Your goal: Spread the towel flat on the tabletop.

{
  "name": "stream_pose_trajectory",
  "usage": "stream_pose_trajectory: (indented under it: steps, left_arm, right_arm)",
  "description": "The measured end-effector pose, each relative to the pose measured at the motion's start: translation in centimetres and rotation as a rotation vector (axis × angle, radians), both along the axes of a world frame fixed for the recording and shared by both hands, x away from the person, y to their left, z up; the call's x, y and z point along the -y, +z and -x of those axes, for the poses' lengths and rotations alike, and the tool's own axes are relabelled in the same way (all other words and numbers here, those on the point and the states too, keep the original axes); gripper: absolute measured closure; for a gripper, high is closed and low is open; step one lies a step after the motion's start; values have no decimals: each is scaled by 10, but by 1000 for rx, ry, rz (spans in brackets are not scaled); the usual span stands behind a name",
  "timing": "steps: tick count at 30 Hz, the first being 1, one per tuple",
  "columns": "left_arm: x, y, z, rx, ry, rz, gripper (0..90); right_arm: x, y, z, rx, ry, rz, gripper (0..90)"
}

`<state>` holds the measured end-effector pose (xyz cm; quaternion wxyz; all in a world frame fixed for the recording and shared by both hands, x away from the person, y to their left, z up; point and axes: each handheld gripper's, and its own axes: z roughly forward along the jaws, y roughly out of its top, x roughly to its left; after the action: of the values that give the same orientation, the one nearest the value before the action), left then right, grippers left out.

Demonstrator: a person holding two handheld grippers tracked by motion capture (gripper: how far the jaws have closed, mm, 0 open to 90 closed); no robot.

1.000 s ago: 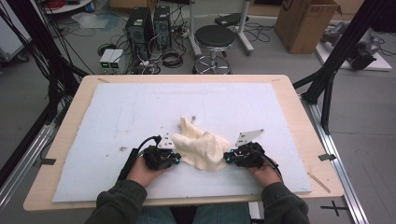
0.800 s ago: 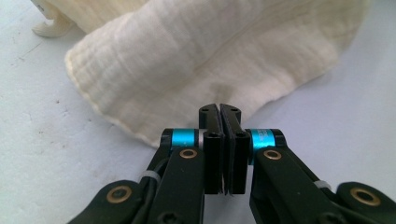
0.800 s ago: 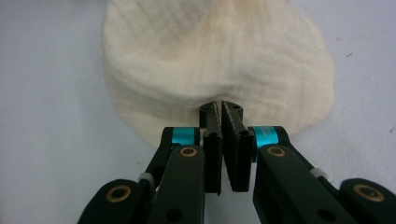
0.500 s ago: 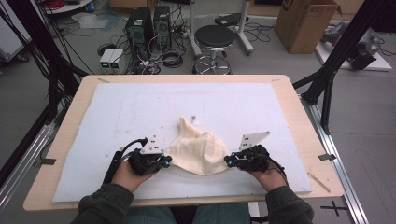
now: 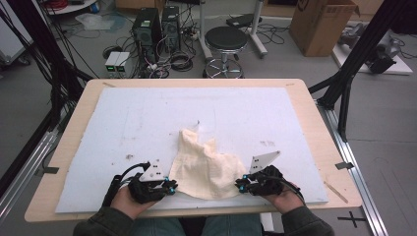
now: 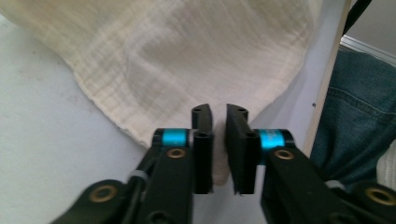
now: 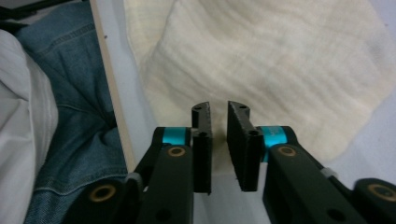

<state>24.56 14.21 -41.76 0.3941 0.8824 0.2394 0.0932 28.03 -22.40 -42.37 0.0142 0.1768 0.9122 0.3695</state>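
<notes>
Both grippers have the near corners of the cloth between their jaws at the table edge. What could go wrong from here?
1. The jaws have just been opening, so the cloth may slip from the left gripper or right gripper.
2. The cloth's far part is bunched; pulling may not flatten it.
3. Its near hem lies by the table edge and could slide off.

Beyond the table's far edge, a grey floor (image 5: 295,69) carries a black stool (image 5: 225,38), two computer towers (image 5: 156,27), tangled cables (image 5: 172,59) and a cardboard box (image 5: 322,24).
</notes>
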Motion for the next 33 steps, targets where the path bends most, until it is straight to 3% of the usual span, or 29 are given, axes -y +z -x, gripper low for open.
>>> stream_pose_trajectory:
  steps: [1, 2, 5, 6, 10, 14, 15, 16, 21, 23, 29, 31, 33]
  left_arm:
    - [-1, -1, 0, -4, 2, 2, 793]
    - [-3, -1, 1, -6, -3, 13, 733]
    - [-7, 2, -1, -11, 9, 40, 646]
    - [-9, 4, -2, -15, 11, 56, 634]
    - [-12, 14, -9, 10, 19, 75, 583]
    - [-10, 23, -32, 10, 45, 121, 498]
    - [-9, 25, -38, 9, 51, 137, 498]
    - [-8, 26, -44, 20, 64, 155, 494]
    - [1, 31, -77, 65, 135, 196, 491]
    - [5, 31, -91, 61, 168, 216, 502]
    - [27, 30, -138, 34, 208, 210, 530]
    - [30, 30, -144, 25, 209, 218, 534]
    - [36, 28, -155, 9, 207, 196, 541]
  right_arm:
    - [0, 0, 0, 0, 0, 0, 792]
    - [0, 2, -1, 2, -3, -17, 734]
    - [2, 8, -4, 10, -7, -61, 696]
    - [4, 15, -7, 11, -16, -96, 674]
    - [6, 26, -14, 48, -37, -115, 623]
    - [1, 34, -38, 74, -60, -128, 581]
    - [1, 34, -38, 74, -60, -128, 581]
    - [-2, 32, -48, 71, -73, -132, 570]
    - [-7, 26, -70, 62, -117, -133, 546]
    - [-8, 24, -76, 45, -131, -149, 545]
    - [-7, 20, -87, 40, -155, -162, 548]
    - [-7, 20, -88, 38, -163, -160, 547]
    - [-5, 20, -90, 46, -169, -159, 548]
